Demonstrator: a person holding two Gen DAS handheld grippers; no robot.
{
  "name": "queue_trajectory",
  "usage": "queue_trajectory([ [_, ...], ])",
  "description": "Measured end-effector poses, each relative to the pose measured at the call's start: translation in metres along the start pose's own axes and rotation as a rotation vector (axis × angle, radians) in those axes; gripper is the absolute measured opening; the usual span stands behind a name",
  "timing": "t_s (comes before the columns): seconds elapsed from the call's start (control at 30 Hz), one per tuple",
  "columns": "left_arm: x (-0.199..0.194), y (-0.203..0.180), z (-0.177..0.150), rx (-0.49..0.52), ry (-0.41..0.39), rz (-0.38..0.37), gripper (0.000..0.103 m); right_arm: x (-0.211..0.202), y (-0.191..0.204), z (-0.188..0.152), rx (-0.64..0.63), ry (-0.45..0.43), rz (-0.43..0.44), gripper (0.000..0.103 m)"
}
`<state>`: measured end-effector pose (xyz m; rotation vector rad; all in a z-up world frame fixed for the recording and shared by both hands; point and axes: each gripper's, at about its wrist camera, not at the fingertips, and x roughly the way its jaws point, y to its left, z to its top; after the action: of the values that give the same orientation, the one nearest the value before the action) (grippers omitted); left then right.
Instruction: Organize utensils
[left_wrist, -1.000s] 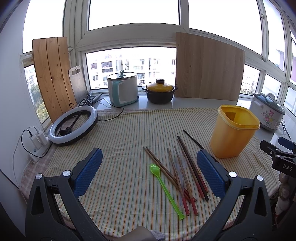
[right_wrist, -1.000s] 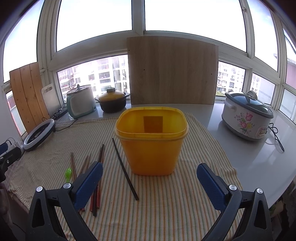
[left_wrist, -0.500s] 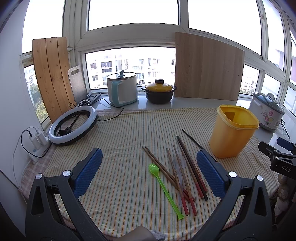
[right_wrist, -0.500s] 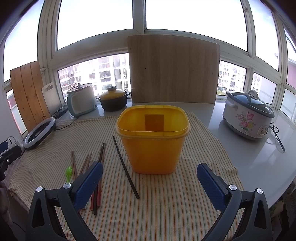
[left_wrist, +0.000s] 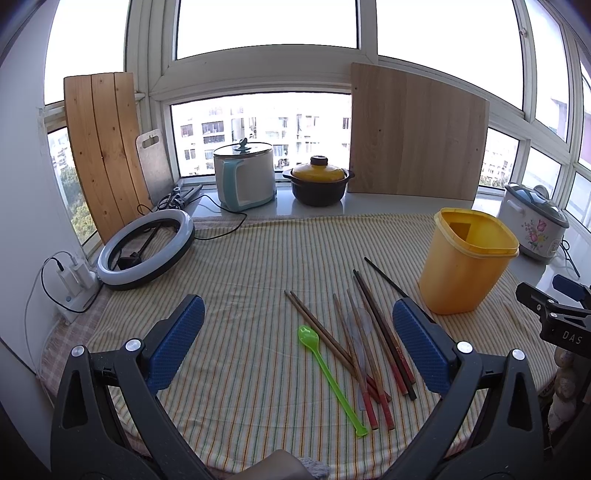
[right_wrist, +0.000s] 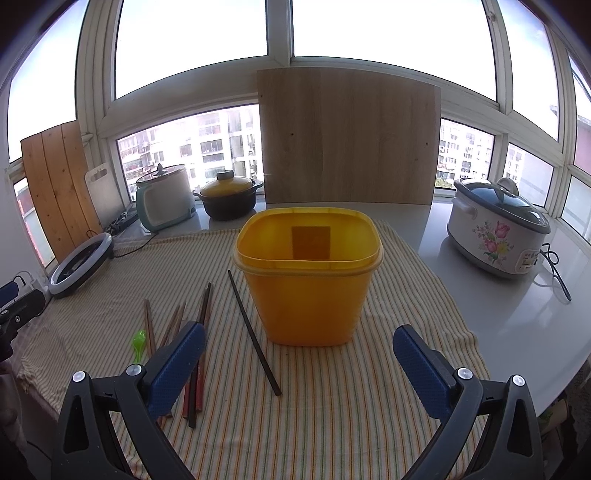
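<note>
A striped cloth (left_wrist: 240, 280) covers the worktop under the windows, and on it stands the yellow container (right_wrist: 308, 284), upright and open-topped, with nothing visible inside from either view. Left of it, well apart from its base, lies a loose fan of chopsticks (left_wrist: 373, 343), brown and dark ones overlapping at their red ends, with a single black chopstick (right_wrist: 253, 334) lying alone just beside the container. Smallest is the green spoon (left_wrist: 327, 373), at the left edge of the fan, bowl pointing away. The left gripper (left_wrist: 297, 341) hovers above the fan with its blue pads spread wide and nothing between them; the right gripper (right_wrist: 297, 367) faces the container, likewise spread wide and empty. The task appears to be at its very start, with no utensil yet picked up. The next move likely calls for lowering one gripper over a single piece and closing on it cleanly, since the overlapping sticks could drag neighbours along.
</note>
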<state>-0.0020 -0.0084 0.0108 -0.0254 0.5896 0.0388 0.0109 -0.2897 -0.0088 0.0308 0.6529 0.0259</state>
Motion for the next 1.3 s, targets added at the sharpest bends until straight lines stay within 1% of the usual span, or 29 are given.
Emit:
queue_trajectory([
  [0.6,0.009,0.002,-0.008,-0.001,0.025,-0.007,0.103,0.007,0.004,-0.001,-0.016,0.018,0.006,0.103],
  [0.7,0.015,0.005,-0.01,-0.004,0.046,-0.013,0.103,0.01,0.006,-0.002,-0.059,0.016,0.031,0.1],
  [0.77,0.019,0.008,-0.013,-0.006,0.062,-0.015,0.103,0.013,0.004,-0.004,-0.082,0.015,0.077,0.098],
  [0.87,0.029,0.011,-0.019,-0.009,0.096,-0.024,0.103,0.024,0.001,-0.006,-0.102,0.045,0.134,0.091],
  [0.93,0.036,0.012,-0.022,-0.004,0.123,-0.033,0.103,0.036,0.002,-0.008,-0.131,0.09,0.154,0.079],
  [1.03,0.048,0.013,-0.027,0.013,0.165,-0.057,0.103,0.057,0.007,-0.013,-0.186,0.176,0.205,0.068],
  [1.07,0.051,0.014,-0.03,0.016,0.178,-0.067,0.103,0.064,0.009,-0.016,-0.206,0.205,0.218,0.065],
  [1.13,0.058,0.017,-0.035,0.018,0.205,-0.083,0.103,0.075,0.015,-0.021,-0.244,0.252,0.236,0.053],
  [1.17,0.061,0.018,-0.037,0.019,0.219,-0.09,0.101,0.082,0.017,-0.024,-0.261,0.275,0.25,0.051],
  [1.2,0.065,0.019,-0.039,0.021,0.235,-0.099,0.099,0.087,0.018,-0.026,-0.269,0.294,0.255,0.046],
  [1.23,0.069,0.02,-0.042,0.02,0.257,-0.111,0.093,0.091,0.02,-0.028,-0.274,0.311,0.257,0.041],
  [1.27,0.074,0.021,-0.044,0.016,0.279,-0.126,0.085,0.095,0.02,-0.031,-0.278,0.325,0.268,0.04],
  [1.3,0.079,0.022,-0.046,0.007,0.3,-0.142,0.08,0.099,0.021,-0.033,-0.28,0.337,0.279,0.037],
])
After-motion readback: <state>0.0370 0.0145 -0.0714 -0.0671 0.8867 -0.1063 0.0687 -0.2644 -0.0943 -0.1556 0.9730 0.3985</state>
